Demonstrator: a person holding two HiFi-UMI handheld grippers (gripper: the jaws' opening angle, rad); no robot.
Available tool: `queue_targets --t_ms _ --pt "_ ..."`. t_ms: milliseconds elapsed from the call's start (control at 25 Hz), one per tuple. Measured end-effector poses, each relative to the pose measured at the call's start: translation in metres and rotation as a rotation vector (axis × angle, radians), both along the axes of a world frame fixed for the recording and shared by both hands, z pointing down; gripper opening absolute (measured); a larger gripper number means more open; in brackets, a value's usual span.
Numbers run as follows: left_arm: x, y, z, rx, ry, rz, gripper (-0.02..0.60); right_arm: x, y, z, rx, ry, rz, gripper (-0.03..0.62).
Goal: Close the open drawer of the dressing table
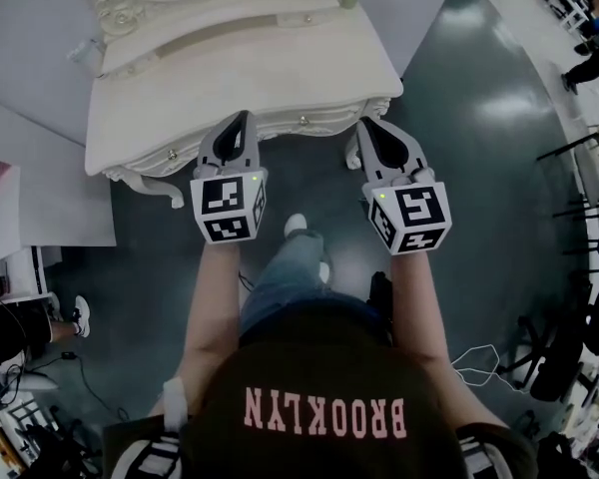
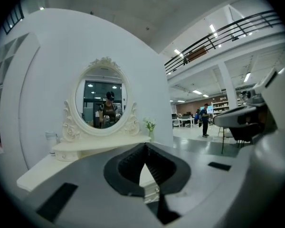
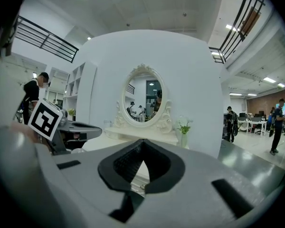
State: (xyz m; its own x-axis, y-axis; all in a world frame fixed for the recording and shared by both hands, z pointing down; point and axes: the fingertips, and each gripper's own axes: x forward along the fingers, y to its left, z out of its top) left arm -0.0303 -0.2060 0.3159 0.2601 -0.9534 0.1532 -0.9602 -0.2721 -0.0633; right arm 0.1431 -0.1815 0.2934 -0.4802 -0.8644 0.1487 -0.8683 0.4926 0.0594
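We hold both grey two-jaw tongs level in front of the cream-white carved dressing table [image 1: 240, 58]. The left gripper [image 1: 242, 118] is clenched, its ribbed black pads meeting at the tips with nothing between them. The right gripper [image 1: 365, 124] is clenched and empty as well. Both gripper views look over the tabletop towards the oval mirror in its scrolled white frame [image 2: 102, 101].

The drawer front [image 1: 324, 120], with its small round metal knob [image 1: 301, 120], sits under the tabletop edge, just beyond the two tips. From above it looks flush with the rest of the carved apron. We see nothing standing out, so we judge the drawer is as good as home.

To do this step well, we check the seam on both sides of the knob. If any gap shows, we set the closed tips flat on the front, one on each side, and press straight in with even force, so the drawer does not skew or slam.
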Motion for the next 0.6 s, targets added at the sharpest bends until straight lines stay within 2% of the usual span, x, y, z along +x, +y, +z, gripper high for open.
queue_targets --t_ms 160,280,600 --pt "0.001 0.006 -0.015 0.011 0.059 0.041 0.005 0.005 -0.003 -0.017 0.022 -0.036 0.006 -0.003" --pt "0.005 0.008 -0.016 0.015 0.001 0.058 0.006 0.014 -0.009 -0.024 0.010 -0.117 0.018 -0.005" --pt "0.011 0.017 -0.026 0.015 0.033 0.090 0.006 0.020 -0.003 -0.026 0.018 -0.035 0.006 -0.005"
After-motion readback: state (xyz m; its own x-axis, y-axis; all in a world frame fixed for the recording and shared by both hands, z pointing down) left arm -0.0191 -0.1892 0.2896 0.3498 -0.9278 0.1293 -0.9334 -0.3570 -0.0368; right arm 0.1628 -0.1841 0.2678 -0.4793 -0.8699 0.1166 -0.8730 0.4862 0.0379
